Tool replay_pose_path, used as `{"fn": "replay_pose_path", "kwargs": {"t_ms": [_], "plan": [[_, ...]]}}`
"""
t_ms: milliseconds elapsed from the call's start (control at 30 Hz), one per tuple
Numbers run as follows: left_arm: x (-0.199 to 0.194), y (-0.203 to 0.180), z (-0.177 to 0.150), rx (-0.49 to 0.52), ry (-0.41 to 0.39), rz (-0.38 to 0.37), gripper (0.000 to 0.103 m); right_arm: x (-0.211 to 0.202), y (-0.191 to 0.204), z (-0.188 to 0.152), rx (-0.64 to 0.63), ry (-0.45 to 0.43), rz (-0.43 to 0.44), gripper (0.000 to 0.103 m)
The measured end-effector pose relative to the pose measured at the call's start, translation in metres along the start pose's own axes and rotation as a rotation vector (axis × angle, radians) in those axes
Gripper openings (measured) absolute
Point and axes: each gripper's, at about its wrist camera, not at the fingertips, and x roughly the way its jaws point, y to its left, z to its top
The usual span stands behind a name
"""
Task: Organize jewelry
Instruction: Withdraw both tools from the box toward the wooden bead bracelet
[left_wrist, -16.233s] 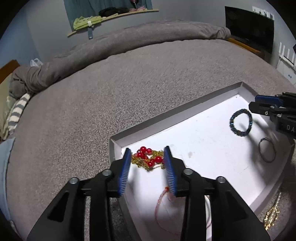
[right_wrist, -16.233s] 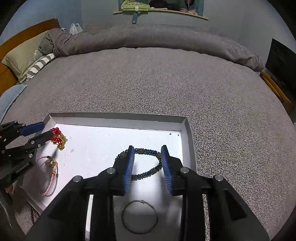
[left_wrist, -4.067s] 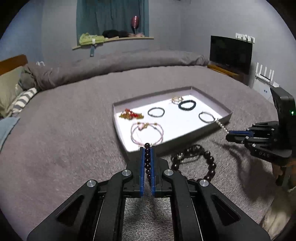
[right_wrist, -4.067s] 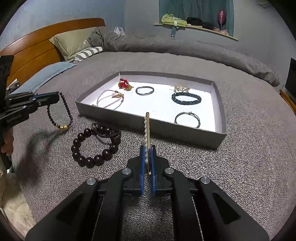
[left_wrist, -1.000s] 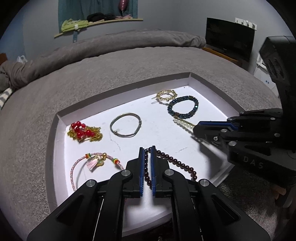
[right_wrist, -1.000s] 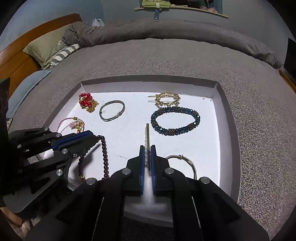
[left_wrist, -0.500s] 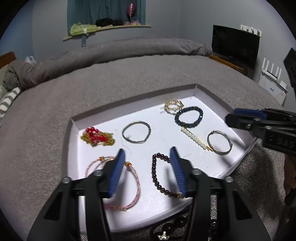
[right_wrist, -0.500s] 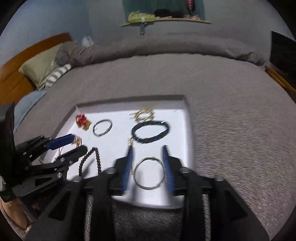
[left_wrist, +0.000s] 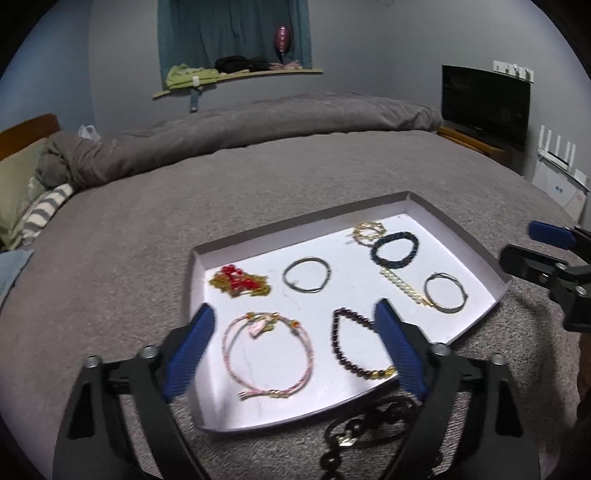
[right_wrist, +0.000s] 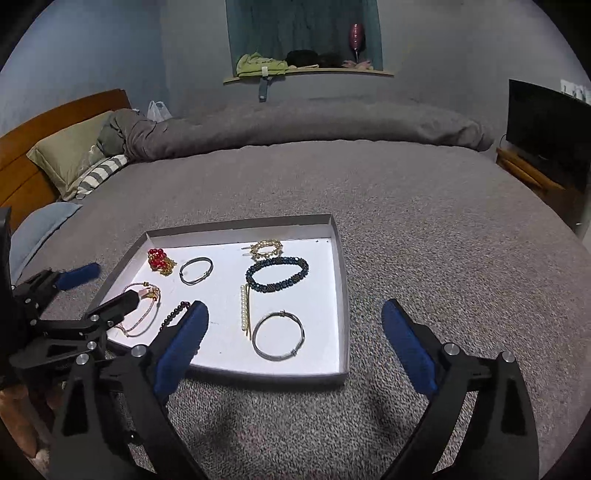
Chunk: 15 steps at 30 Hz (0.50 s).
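Where the shallow grey tray (left_wrist: 491, 266) sits on the grey bed cover (right_wrist: 424, 206), eight pieces of jewelry lie apart on its white floor. At its far left corner is a tangle of gold chain with red beads (left_wrist: 239, 282), and beside that a plain dark bangle (left_wrist: 306, 275). Toward the far right corner a gold ornament (right_wrist: 266, 249) lies just beyond a dark blue beaded bracelet (right_wrist: 277, 275). Nearer, a straight pearl strand (right_wrist: 243, 308) lies next to a silver wire bangle (right_wrist: 279, 336). Along the tray's near edge are a pink cord bracelet (left_wrist: 267, 354) and a dark red beaded bracelet (left_wrist: 356, 345) with gold beads at one end.

Outside the tray, on the cover just below its near rim, a string of large dark beads (left_wrist: 354, 439) lies partly hidden and blurred in the left wrist view.

Neither gripper holds anything. The left gripper (left_wrist: 295, 350) hangs over the near left part of the tray, its blue-padded fingers spread wide on either side of the pink and dark red bracelets. The right gripper (right_wrist: 295, 347) has its fingers wide apart as well, one over the tray's near edge, the other over the bare cover to the right.

Beyond lie a rolled grey duvet (right_wrist: 295, 125), pillows (right_wrist: 66, 155), a wooden headboard (right_wrist: 33, 133), a wall shelf (right_wrist: 310, 72) and a dark television (right_wrist: 546, 129).
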Motion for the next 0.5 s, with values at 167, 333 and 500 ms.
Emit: {"fn": "replay_pose_path", "kwargs": {"t_ms": [167, 333, 500], "plan": [[-0.009, 0.009, -0.003, -0.019, 0.001, 0.023, 0.094, -0.007, 0.0, -0.01, 0.018, 0.005, -0.006, 0.098], [-0.025, 0.019, -0.014, -0.032, -0.008, 0.056, 0.095, -0.019, 0.009, -0.028, -0.015, 0.015, 0.013, 0.098], [-0.042, 0.03, -0.038, -0.027, 0.009, 0.067, 0.096, -0.03, 0.028, -0.049, -0.087, 0.034, 0.038, 0.098]]}}
